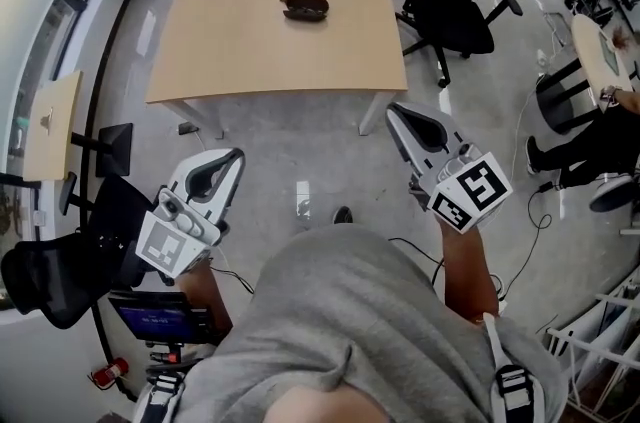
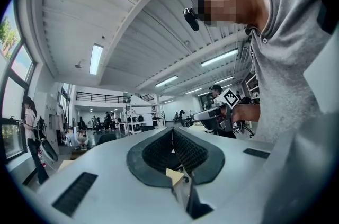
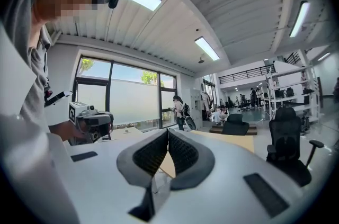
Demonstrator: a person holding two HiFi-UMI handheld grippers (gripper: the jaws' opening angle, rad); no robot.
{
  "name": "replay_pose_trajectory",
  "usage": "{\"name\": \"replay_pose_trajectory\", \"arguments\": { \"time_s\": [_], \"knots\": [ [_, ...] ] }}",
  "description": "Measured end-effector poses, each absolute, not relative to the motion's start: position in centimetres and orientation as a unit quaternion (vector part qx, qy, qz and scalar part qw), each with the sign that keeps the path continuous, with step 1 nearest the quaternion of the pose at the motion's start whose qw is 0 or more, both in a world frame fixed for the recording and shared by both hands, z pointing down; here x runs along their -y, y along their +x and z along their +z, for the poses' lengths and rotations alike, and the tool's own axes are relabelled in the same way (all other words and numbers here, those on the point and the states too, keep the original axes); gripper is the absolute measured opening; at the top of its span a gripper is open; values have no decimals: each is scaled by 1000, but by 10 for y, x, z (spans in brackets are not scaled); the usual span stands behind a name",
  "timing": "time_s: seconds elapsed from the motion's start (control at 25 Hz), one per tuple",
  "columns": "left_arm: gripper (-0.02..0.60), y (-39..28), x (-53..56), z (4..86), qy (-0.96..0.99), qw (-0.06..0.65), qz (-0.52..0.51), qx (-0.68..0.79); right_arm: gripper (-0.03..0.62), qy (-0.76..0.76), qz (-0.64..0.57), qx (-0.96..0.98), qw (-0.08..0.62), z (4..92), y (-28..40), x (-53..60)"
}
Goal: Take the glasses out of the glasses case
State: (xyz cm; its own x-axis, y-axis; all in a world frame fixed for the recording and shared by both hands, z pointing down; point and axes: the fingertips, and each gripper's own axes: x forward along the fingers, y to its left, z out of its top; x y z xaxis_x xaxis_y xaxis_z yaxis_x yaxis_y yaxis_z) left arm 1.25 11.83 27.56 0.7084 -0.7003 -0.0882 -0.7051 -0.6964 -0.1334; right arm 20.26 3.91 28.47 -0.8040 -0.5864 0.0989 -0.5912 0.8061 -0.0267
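A dark glasses case [image 1: 305, 8] lies on the far half of the light wooden table [image 1: 270, 56]; whether it is open I cannot tell, and no glasses show. Both grippers are held low in front of the person's body, well short of the table. The left gripper [image 1: 234, 157] is shut with nothing in it, its jaws meeting at the tip in the left gripper view [image 2: 172, 131]. Also shut and empty is the right gripper [image 1: 394, 112], with its pads [image 3: 180, 151] closed together. Each gripper view points up across the room, so the case is hidden there.
A black office chair [image 1: 455, 1] stands at the table's right side. Another dark chair [image 1: 55, 281] and a small side table [image 1: 50, 126] are on the left. A seated person [image 1: 595, 146] is at the far right. Grey floor lies between me and the table.
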Motion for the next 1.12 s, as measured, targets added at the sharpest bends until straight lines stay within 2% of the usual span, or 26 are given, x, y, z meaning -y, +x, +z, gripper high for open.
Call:
{"name": "replay_pose_trajectory", "arguments": {
  "time_s": [0.6,1.12],
  "knots": [
    [6,60,-48,293,-927,47,-22,-372,8,302,69,950,42,317,235,31],
    [6,1,21,286,-934,60,12,-352,8,325,46,943,57,303,180,89]
  ]
}}
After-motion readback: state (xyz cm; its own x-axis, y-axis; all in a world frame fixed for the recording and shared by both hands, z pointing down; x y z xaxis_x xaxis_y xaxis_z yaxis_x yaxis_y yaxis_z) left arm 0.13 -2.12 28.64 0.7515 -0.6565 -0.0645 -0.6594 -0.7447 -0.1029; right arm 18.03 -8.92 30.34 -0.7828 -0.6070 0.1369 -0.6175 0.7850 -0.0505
